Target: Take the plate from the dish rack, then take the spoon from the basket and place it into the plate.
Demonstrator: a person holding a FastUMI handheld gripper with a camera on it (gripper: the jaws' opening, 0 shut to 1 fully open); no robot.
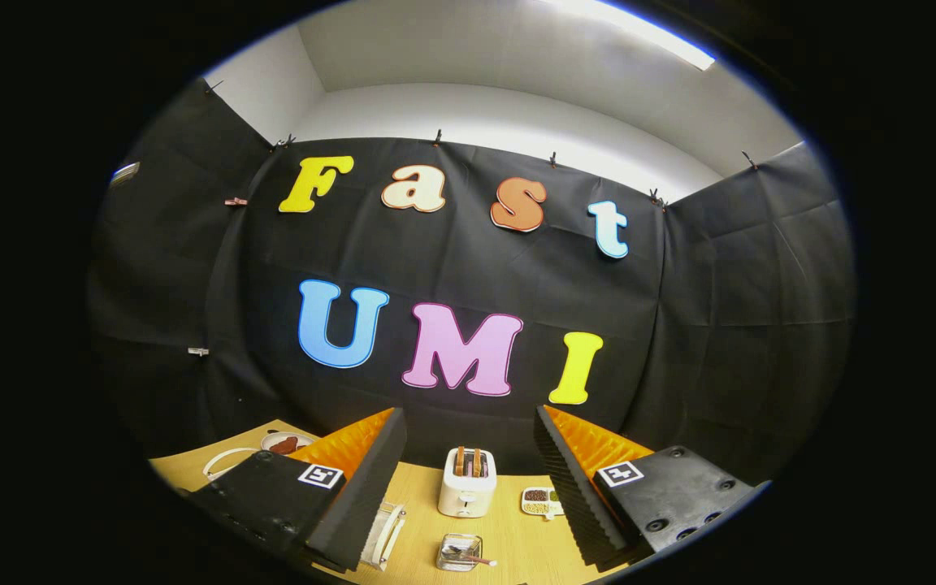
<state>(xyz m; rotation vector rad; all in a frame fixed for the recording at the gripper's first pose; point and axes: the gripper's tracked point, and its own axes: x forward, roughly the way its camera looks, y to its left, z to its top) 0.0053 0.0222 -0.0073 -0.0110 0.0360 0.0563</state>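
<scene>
The jaws [468, 496] are spread wide and hold nothing, high over the wooden surface [509, 532], with a white toaster [467, 483] far between them, the spoon's basket [460, 552] nearer, the dish rack with the plate [383, 535] near left, and a small dish [541, 500] right.

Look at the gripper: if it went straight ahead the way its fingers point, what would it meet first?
Probably the toaster, which stands on the table between and beyond the open fingers. The gripper holds nothing, and depth is hard to judge.
</scene>
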